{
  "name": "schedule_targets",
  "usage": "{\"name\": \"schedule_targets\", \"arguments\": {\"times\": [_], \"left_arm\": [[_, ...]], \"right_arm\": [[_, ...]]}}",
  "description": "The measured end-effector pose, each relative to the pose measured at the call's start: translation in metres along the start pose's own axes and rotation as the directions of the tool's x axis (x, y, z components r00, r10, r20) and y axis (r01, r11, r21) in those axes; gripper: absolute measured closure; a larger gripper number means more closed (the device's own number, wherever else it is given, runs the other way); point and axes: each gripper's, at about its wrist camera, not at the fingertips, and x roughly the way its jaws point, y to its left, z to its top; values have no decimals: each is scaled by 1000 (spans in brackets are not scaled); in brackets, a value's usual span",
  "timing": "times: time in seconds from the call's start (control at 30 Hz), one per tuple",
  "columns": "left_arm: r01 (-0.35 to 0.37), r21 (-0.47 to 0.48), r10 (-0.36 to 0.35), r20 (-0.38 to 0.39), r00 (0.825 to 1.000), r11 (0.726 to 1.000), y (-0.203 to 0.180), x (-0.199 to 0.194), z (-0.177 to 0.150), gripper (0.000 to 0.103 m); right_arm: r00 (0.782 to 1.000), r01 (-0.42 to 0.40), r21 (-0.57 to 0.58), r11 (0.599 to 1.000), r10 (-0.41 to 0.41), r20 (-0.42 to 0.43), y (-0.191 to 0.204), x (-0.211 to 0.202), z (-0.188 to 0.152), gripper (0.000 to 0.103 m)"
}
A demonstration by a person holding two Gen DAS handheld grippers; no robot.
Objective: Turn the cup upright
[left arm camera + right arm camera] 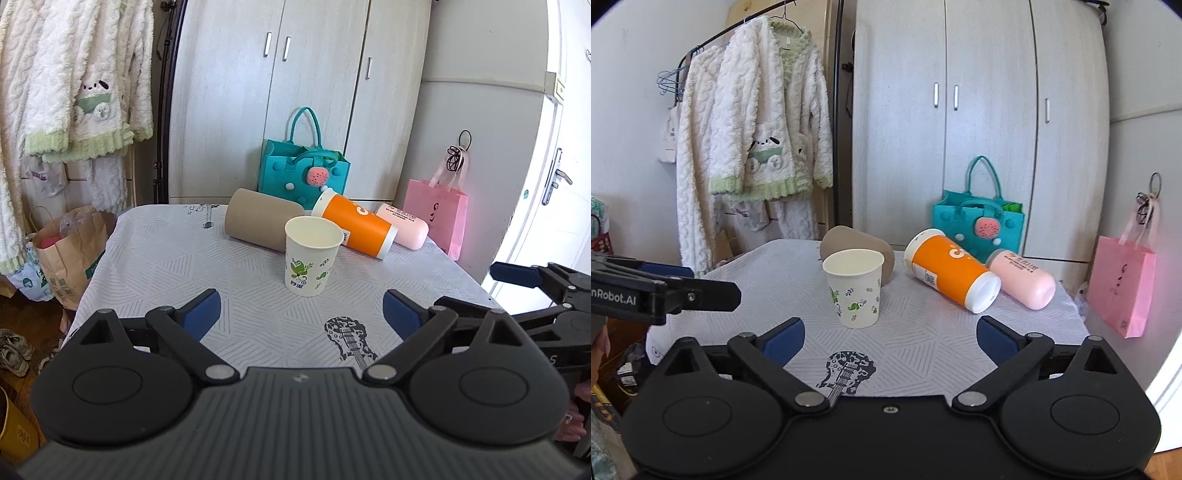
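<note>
Paper cup (pixel 312 255) | upright (mouth up) | axis vertical | on tablecloth (pixel 184 266)

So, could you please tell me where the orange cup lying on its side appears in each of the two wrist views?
Left wrist view: the orange cup lies right of centre, just behind the upright paper cup.
Right wrist view: the orange cup lies right of centre, to the right of the paper cup.
Shared landmark: the teal bag stands behind it in both.

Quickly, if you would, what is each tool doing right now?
Left tool: open, holding nothing.
Right tool: open, holding nothing.
</note>
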Motion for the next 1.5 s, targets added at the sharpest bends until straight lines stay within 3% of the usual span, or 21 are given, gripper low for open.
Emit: {"name": "schedule_targets", "arguments": {"times": [0.13,0.5,0.77,0.9,1.1,1.3,1.5], "left_arm": [[-32,-5,32,-4,999,999,0,-2,-4,0],[-176,8,176,-45,983,984,-7,3,-13,0],[-172,-17,172,-8,985,985,-2,8,-17,0],[-169,21,170,-1,986,985,0,13,-17,0],[-214,1,214,3,977,977,5,20,-16,0],[-260,70,259,18,966,963,-1,22,-18,0],[-259,53,258,23,966,964,1,18,-17,0]], "right_arm": [[999,50,5,999,-50,-4,7,-5,3,0],[991,127,18,992,-126,-44,15,-8,-3,0],[978,202,67,977,-198,-61,6,-1,-13,0],[974,220,75,973,-215,-68,4,4,-15,0],[972,226,67,972,-220,-85,3,13,-14,0],[971,229,73,971,-222,-87,4,14,-13,0],[966,252,66,966,-246,-81,4,12,-13,0]]}}
